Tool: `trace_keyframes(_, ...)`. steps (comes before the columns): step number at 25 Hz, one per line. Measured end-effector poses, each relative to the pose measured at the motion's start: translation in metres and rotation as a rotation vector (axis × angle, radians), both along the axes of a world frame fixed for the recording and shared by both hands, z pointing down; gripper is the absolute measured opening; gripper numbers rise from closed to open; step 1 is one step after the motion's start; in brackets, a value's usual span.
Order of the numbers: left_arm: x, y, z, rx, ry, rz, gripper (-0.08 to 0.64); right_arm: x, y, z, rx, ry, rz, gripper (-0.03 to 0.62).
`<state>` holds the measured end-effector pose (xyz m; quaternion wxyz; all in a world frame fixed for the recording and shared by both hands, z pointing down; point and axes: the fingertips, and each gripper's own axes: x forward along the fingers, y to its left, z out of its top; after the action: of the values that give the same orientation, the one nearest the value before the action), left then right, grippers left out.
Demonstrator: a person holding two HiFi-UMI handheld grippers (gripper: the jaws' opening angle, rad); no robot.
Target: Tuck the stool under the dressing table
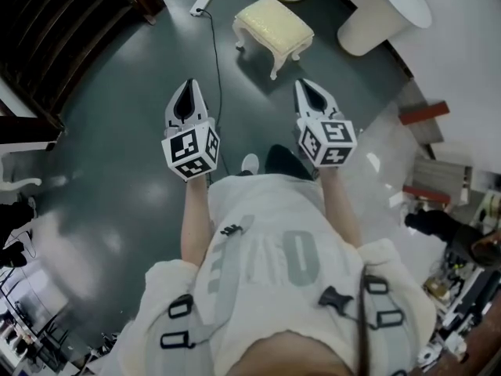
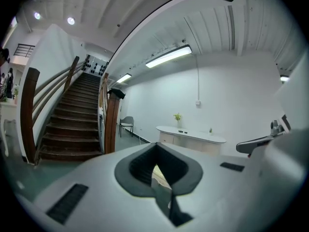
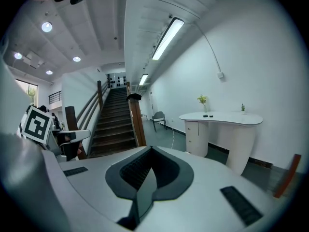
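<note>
With the left gripper (image 1: 186,94) and right gripper (image 1: 314,94) both closed and empty, the cream stool (image 1: 274,25) stands far ahead, left of the dressing table (image 1: 389,8), where an uneven push would likely skew it against the table's base.

Stool (image 1: 274,27) on floor (image 1: 117,155), ahead of left gripper (image 1: 188,86) and right gripper (image 1: 310,86). Dressing table (image 1: 387,10) right of stool, apart from it. Staircase (image 1: 63,37) far left. Cable (image 1: 217,53) runs along stool's left.
</note>
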<state>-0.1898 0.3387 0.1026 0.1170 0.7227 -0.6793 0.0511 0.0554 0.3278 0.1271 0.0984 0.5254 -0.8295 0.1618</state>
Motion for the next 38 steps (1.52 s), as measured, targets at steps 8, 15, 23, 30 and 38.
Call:
trace_keyframes(8, -0.013, -0.032, 0.007, 0.002, 0.028, -0.006, 0.005, -0.001, -0.023, 0.008, -0.017, 0.01, 0.025, 0.003)
trace_keyframes(15, -0.008, -0.074, 0.02, -0.008, -0.021, 0.019, 0.005, -0.02, -0.073, 0.028, -0.008, 0.03, -0.004, 0.003)
trace_keyframes(23, -0.014, -0.149, 0.026, -0.023, -0.011, 0.013, 0.005, -0.041, -0.152, 0.044, -0.063, 0.031, -0.042, 0.003)
trace_keyframes(30, -0.018, -0.246, 0.021, -0.038, -0.041, 0.022, 0.005, -0.058, -0.253, 0.046, -0.095, 0.005, -0.078, 0.003)
trace_keyframes(38, -0.017, -0.356, 0.012, -0.037, -0.056, 0.061, 0.005, -0.069, -0.359, 0.049, -0.107, -0.053, -0.031, 0.003)
